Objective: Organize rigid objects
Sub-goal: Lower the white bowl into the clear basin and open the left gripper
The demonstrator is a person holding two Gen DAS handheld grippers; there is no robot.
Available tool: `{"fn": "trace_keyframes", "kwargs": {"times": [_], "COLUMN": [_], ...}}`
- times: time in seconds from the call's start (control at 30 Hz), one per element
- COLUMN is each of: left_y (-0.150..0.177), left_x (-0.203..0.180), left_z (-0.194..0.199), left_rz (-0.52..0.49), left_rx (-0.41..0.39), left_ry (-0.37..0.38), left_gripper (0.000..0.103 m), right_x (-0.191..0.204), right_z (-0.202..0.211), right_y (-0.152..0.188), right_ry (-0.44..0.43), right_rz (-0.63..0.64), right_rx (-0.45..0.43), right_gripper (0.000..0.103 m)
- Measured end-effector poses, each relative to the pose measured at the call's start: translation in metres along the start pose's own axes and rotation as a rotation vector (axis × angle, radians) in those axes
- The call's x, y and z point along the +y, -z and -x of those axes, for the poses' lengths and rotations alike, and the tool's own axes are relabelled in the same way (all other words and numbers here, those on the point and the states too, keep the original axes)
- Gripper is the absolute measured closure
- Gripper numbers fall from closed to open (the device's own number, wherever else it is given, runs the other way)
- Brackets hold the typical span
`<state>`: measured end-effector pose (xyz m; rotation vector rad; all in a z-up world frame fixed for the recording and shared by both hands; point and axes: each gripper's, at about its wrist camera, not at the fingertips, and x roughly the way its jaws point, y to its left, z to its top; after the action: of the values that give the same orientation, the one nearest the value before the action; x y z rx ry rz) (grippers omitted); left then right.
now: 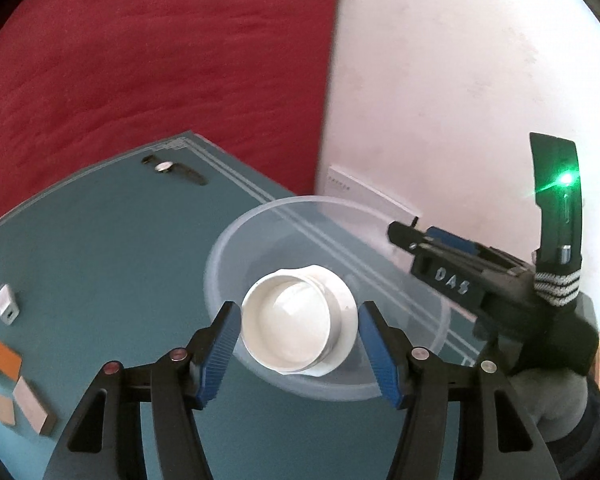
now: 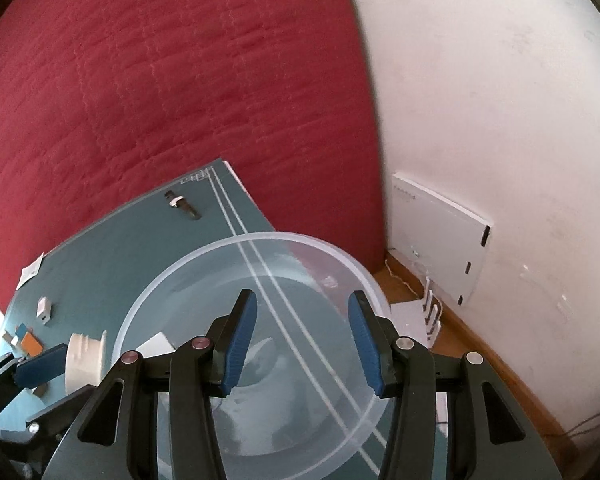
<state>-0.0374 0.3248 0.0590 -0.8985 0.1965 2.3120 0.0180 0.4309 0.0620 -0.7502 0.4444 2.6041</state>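
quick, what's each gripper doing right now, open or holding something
left gripper: shut on the white cap, above the clear bowl
right gripper: open, nothing between its pads, over the bowl

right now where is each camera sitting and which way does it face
Left wrist: sits on the left tool, looking forward and down at the white cap between its fingers, above the clear bowl; the right tool shows at right.
Right wrist: sits on the right tool, looking down into the clear bowl; the left tool with the white cap shows at lower left.
Shared: bowl, cap, teal table, wristwatch, red fabric, white wall.
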Motion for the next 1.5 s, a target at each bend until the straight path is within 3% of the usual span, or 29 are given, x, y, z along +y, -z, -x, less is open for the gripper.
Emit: {"fn": "trace_keyframes", "kwargs": {"times": [0.13, 0.23, 0.57, 0.7, 0.83, 1.33, 1.5], "left_y": [-0.007, -0.010, 0.002, 0.009, 0.014, 0.034, 0.041], "left_x": [-0.010, -0.011, -0.002, 0.003, 0.011, 0.058, 0.069], "left_z": [-0.010, -0.014, -0.013, -0.009, -0.005, 0.023, 0.028], "left_rz": [-0.017, -0.006, 0.003, 0.003, 0.003, 0.095, 0.105], "left_rx": [-0.009, -0.017, 0.003, -0.001, -0.003, -0.040, -0.040], "left_ry": [0.015, 0.019, -0.069, -0.134, -0.216, -0.402, -0.468], "left_gripper": [0.039, 0.015, 0.013, 0.001, 0.001, 0.001, 0.001], "right_x": [-0.003, -0.005, -0.002, 0.003, 0.010, 0.041, 0.053], "right_z": [0.001, 0.002, 0.006, 0.006, 0.007, 0.010, 0.020], "right_y": [0.001, 0.001, 0.005, 0.007, 0.010, 0.030, 0.040], "right_ry": [0.007, 0.015, 0.015, 0.007, -0.002, -0.017, -0.034], "right_rz": [-0.007, -0.013, 0.009, 0.027, 0.051, 0.165, 0.209], "right_rx": [-0.007, -0.016, -0.022, -0.018, -0.016, -0.001, -0.028], "right_gripper": [0.054, 0.054, 0.054, 0.054, 0.054, 0.053, 0.043]}}
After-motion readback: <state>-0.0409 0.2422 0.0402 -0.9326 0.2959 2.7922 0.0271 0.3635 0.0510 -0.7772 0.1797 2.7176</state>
